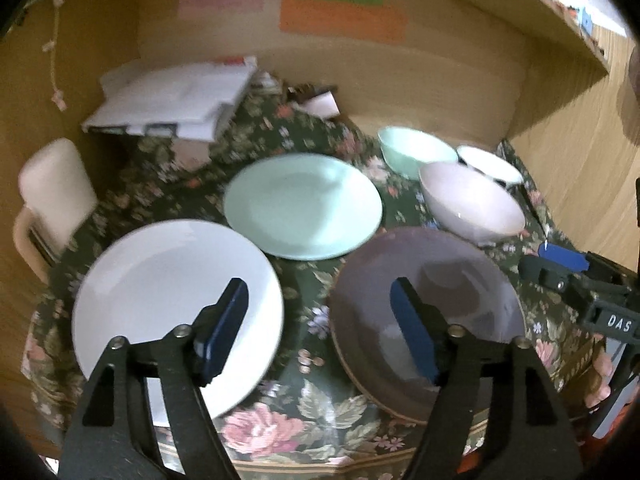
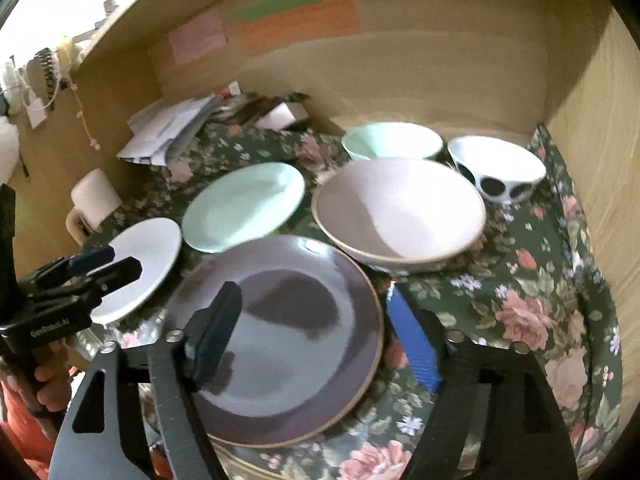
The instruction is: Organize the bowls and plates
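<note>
On the floral cloth lie a white plate [image 1: 172, 300] [image 2: 140, 264], a mint plate [image 1: 302, 206] [image 2: 244, 206] and a brown plate [image 1: 428, 320] [image 2: 288, 340]. Behind stand a pale bowl [image 1: 472, 204] [image 2: 400, 212], a mint bowl [image 1: 416, 150] [image 2: 392, 142] and a black-spotted white bowl [image 1: 490, 164] [image 2: 498, 170]. My left gripper [image 1: 320, 324] is open, held above the gap between the white and brown plates. My right gripper [image 2: 316, 340] is open, its fingers either side of the brown plate's right edge, above it.
The cloth-covered surface [image 2: 532, 300] sits in a wooden alcove with walls [image 1: 400, 80] at the back and sides. A pile of papers [image 1: 176, 100] lies at the back left, a white mug [image 1: 52, 200] at the left edge.
</note>
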